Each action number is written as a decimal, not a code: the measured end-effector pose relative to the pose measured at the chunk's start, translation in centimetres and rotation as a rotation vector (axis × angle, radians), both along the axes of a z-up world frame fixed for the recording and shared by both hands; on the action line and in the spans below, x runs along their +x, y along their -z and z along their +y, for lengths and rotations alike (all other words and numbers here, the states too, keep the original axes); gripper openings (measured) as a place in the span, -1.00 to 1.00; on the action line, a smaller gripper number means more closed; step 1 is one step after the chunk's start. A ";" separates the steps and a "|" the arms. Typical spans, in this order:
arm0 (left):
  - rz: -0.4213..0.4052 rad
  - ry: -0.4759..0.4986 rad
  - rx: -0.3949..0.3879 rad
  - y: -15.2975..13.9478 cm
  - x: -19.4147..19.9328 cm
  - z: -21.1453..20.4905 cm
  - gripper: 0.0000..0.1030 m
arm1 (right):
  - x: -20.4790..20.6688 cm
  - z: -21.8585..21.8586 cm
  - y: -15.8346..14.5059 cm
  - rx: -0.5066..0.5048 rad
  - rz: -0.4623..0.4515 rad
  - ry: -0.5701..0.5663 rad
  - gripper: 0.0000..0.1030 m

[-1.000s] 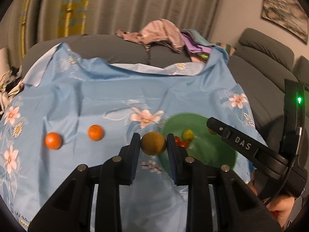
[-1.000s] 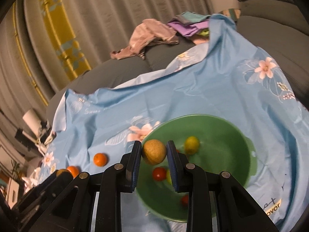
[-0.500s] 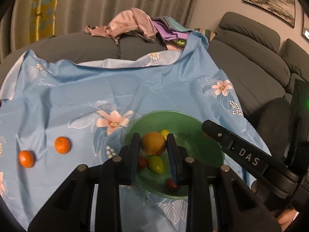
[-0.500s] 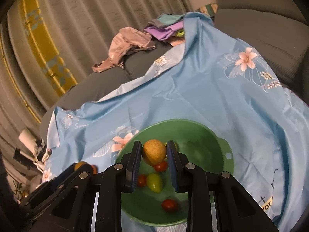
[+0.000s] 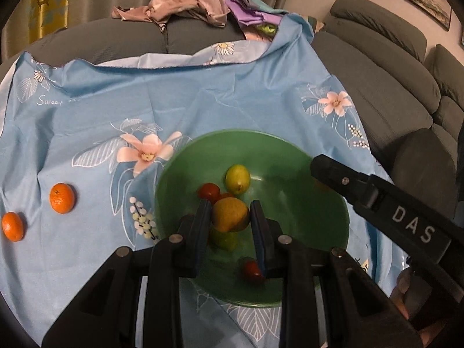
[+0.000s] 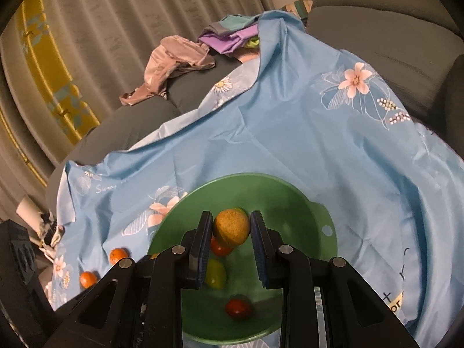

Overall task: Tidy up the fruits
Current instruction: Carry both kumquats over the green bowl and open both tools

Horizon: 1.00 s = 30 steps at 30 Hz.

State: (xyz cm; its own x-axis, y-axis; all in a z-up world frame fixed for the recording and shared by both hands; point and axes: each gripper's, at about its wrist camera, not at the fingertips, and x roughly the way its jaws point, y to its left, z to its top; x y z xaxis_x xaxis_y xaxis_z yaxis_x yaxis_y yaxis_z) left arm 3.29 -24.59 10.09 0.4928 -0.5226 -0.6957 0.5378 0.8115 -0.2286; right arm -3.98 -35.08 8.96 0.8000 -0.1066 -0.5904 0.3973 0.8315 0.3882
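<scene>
A green bowl [image 5: 304, 255] [image 6: 307, 211] sits on the blue flowered cloth. It holds small red fruits [image 5: 208, 192] [image 6: 237, 308] and yellow-green fruits [image 5: 237, 179] [image 6: 215, 274]. My left gripper [image 5: 230, 219] is shut on a brownish-yellow round fruit [image 5: 230, 214] and holds it over the bowl. My right gripper [image 6: 231, 229] is shut on a similar brownish-yellow round fruit [image 6: 231, 229], also over the bowl. Two oranges [image 5: 61, 198] [image 5: 12, 226] lie on the cloth left of the bowl; they also show in the right wrist view [image 6: 118, 255] [image 6: 88, 279].
The right gripper's black body [image 5: 391, 211] reaches in over the bowl's right rim. The blue cloth [image 5: 203, 101] covers a grey sofa [image 5: 377, 66]. A heap of clothes [image 5: 188, 3] lies on the sofa back behind.
Both grippers have moved over the bowl and lower toward it, each still holding its fruit. The left one came from the cloth at the bowl's left side.
</scene>
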 end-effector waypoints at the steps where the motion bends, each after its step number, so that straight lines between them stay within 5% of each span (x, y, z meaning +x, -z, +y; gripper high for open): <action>1: 0.005 0.001 0.003 0.2 0.1 -0.1 -0.46 | 0.2 -0.1 0.2 0.002 0.009 0.002 -0.43; 30: 0.070 0.027 0.020 2.2 0.7 -1.0 -0.46 | 2.2 -0.5 2.8 0.024 0.124 -0.011 -0.43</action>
State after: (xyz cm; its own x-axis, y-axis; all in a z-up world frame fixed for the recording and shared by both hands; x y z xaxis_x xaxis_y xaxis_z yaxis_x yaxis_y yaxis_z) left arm 4.00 -25.64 7.85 0.4280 -0.5209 -0.7386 0.5431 0.8014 -0.2505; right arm -1.79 -35.54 6.12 0.7218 -0.0834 -0.6871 0.4347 0.8271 0.3563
